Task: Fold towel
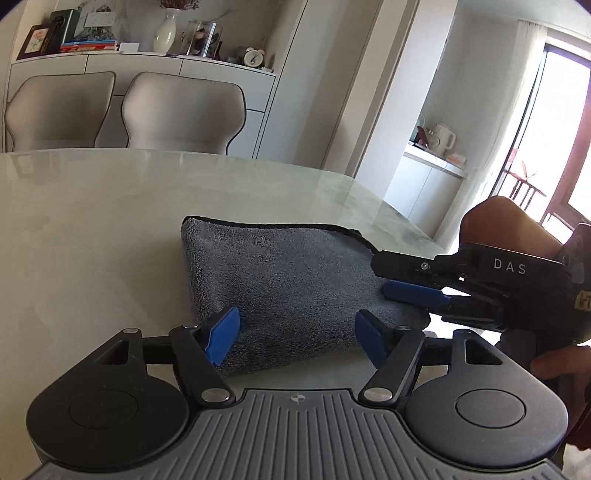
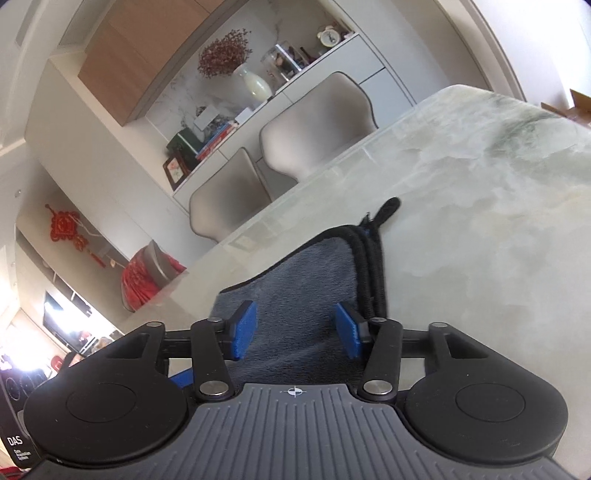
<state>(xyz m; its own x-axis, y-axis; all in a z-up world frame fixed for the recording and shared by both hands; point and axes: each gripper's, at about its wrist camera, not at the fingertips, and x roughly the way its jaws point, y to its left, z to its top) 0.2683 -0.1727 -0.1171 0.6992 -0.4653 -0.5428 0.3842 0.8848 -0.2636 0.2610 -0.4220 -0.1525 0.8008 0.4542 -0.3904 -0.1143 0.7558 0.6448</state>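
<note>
Pale marbled stone fills most of what I see: the dining table [image 1: 92, 229], glossy, with two grey chairs [image 1: 181, 110] pushed in on its far side and a white sideboard [image 1: 140, 66] behind them. On that sideboard a white vase [image 1: 164, 33] holds dried reddish flowers. On the table near me lies the towel [image 1: 291, 280], dark grey plush with black stitched edging, folded into a thick wedge; from my right camera its edges stack in several black cords along one side. My left gripper [image 1: 297, 334] hangs over the towel's near edge, blue pads spread wide, nothing pinched. My right gripper [image 2: 295, 330] sits parted over the plush, its pads clear of the cloth.
</note>
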